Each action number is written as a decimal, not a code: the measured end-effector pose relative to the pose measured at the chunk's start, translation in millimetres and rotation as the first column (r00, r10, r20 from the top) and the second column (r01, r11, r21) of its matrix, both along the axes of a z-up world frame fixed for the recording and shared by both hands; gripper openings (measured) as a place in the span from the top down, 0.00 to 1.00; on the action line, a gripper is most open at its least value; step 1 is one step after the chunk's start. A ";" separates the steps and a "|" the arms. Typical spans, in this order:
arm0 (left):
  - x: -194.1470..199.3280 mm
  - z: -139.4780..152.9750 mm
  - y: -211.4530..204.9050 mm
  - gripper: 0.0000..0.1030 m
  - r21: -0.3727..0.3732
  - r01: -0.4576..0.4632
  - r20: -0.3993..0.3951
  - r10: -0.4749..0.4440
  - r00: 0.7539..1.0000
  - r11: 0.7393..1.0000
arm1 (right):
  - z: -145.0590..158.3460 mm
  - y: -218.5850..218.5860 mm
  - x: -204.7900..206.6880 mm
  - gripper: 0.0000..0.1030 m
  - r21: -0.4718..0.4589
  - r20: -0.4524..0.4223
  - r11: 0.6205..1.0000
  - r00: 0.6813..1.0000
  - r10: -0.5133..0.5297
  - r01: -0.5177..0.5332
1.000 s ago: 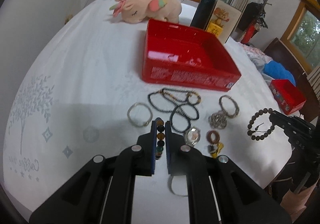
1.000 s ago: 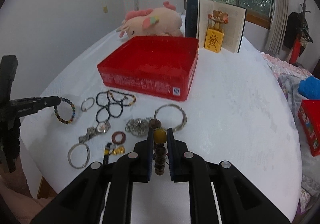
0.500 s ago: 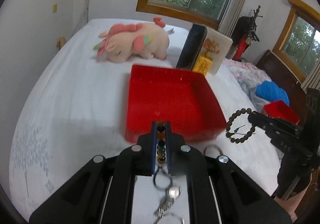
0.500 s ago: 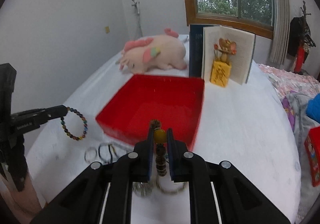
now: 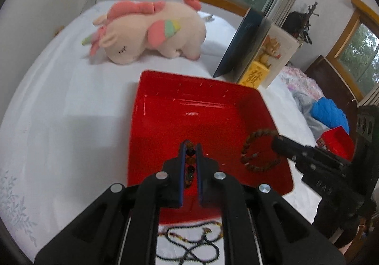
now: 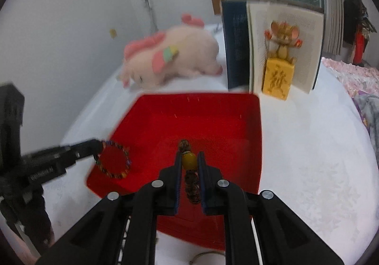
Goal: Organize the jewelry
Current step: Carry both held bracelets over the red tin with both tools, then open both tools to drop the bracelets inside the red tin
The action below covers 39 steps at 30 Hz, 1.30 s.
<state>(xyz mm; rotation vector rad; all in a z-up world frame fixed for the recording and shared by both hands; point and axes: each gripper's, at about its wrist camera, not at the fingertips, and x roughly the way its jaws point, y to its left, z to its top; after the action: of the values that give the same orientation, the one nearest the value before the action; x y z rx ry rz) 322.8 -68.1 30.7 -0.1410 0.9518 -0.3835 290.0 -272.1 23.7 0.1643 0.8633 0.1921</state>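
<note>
The left gripper (image 5: 190,148) clamps a multicoloured bead bracelet (image 6: 113,160) and the right gripper (image 6: 189,158) clamps a brown bead bracelet (image 5: 259,151); both hang over the red tray (image 5: 151,122). A pink plush toy (image 5: 151,32) lies beyond the tray.

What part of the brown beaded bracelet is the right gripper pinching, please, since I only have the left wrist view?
Observer: The right gripper is shut on the brown beaded bracelet at its one large yellow bead, above the shallow red plastic tray.
Operator: Thank you; could you describe my side as well?
Observer: The left gripper holds the multicoloured beaded bracelet, which hangs as an open loop over the tray's near left corner.
</note>
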 end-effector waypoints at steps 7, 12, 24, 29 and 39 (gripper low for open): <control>21.1 -33.0 -0.6 0.94 0.035 -0.012 -0.071 0.014 0.997 0.999 | -24.8 -2.9 9.9 0.88 -0.006 -0.056 1.000 0.998 -0.011 0.011; 29.0 -45.2 0.7 0.93 0.044 -0.009 -0.098 0.013 0.995 0.999 | -32.3 -7.2 13.0 0.87 -0.015 -0.073 1.000 0.997 -0.022 0.021; 25.2 -39.7 1.3 0.61 0.056 -0.014 -0.087 0.019 0.996 0.998 | -30.1 -14.4 11.5 0.75 -0.024 -0.056 0.998 0.997 -0.052 0.051; 20.1 -31.3 0.1 0.54 0.075 -0.020 -0.056 0.024 0.998 0.997 | -26.4 -15.9 8.3 0.75 -0.020 -0.045 0.998 0.998 -0.052 0.051; -2.5 -8.3 6.5 0.40 0.108 -0.047 0.018 0.046 0.999 0.993 | -5.6 -22.0 -14.4 0.75 -0.010 0.010 0.998 0.998 -0.055 0.055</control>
<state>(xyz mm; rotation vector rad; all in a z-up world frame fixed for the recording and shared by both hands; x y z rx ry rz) 320.3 -61.6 22.4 -0.0610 0.9506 -0.2888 275.5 -294.1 18.1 0.1775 0.8487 0.1371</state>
